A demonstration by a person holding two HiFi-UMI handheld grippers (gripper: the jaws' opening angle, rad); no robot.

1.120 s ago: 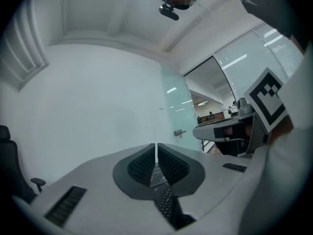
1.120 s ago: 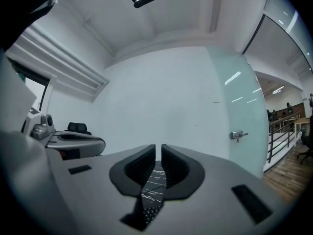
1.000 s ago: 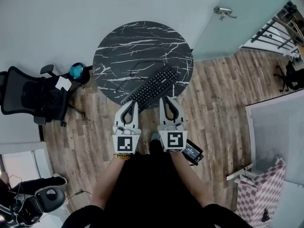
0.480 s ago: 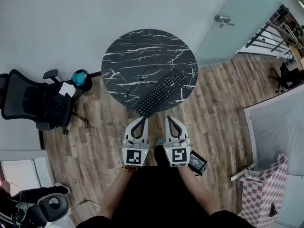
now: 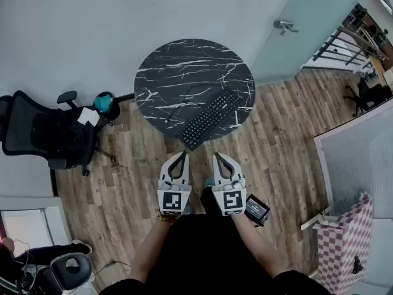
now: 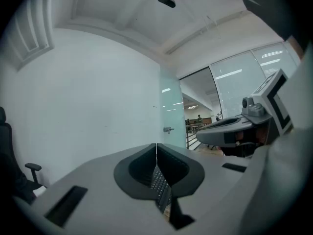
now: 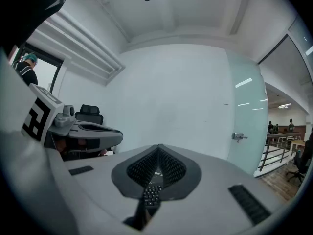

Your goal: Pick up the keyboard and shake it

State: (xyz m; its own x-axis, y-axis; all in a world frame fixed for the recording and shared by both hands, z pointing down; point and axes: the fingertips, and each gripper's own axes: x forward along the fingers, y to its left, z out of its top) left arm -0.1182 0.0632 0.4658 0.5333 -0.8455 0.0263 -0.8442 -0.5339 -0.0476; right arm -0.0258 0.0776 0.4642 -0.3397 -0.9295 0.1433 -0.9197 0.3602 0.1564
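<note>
An office chair (image 5: 43, 131) stood well to the left of the round black marble table (image 5: 184, 66), on the wooden floor.

The left gripper (image 5: 182, 154) was held close to the person's body, short of the table's near rim. Its fingers were pressed together with nothing between them, and it pointed roughly level toward the table.

The keyboard (image 5: 210, 120) lay flat on the table's near-right part, keys up. In the head view its long axis ran on a diagonal. One end reached the rim nearest the person, and the other angled up and right toward the table's right edge. Which long edge was the user's side could not be read at that size.

The right gripper (image 5: 216, 157) sat just beside the left one, also off the table and clear of the keyboard. Its ribbed fingers were closed on themselves and empty.

With the keyboard resting on the table and both grippers shut and apart from it, the scene fitted two stages. Either the pick-up was yet to come, or the keyboard had been shaken and set back down. The pictures did not settle which.

If a lift was due, it would likely call for opening both sets of fingers and taking the two ends of that slanted keyboard. The grip would need to be firm enough that shaking would not let it slip.
</note>
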